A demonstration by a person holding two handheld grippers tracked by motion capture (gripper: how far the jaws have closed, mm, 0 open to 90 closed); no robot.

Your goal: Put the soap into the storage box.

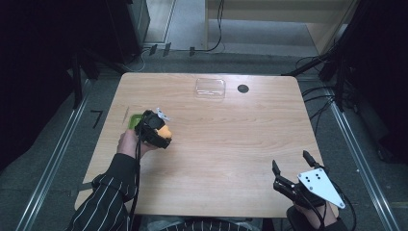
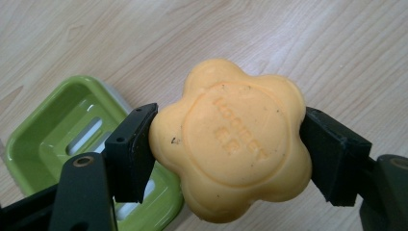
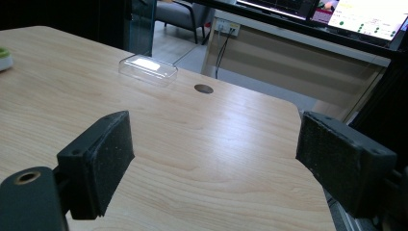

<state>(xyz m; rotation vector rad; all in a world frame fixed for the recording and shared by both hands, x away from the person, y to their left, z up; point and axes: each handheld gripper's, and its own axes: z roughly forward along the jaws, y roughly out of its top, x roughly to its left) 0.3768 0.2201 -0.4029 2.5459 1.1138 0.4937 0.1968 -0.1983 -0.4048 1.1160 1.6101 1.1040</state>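
Left gripper [image 2: 230,144] clamped on orange flower soap [image 2: 231,139], green soap dish [image 2: 43,139] lower left. Best lowered flat, centred over dish. Right gripper [image 3: 214,159] jaws apart, idle.

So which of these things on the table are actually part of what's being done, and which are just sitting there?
In use, as far as I can judge:
- orange flower-shaped soap bar, gripped in the left tongs
- green plastic soap dish, right beside it

Lying about:
- clear plastic lid, at the far edge
- right tongs, open and holding nothing
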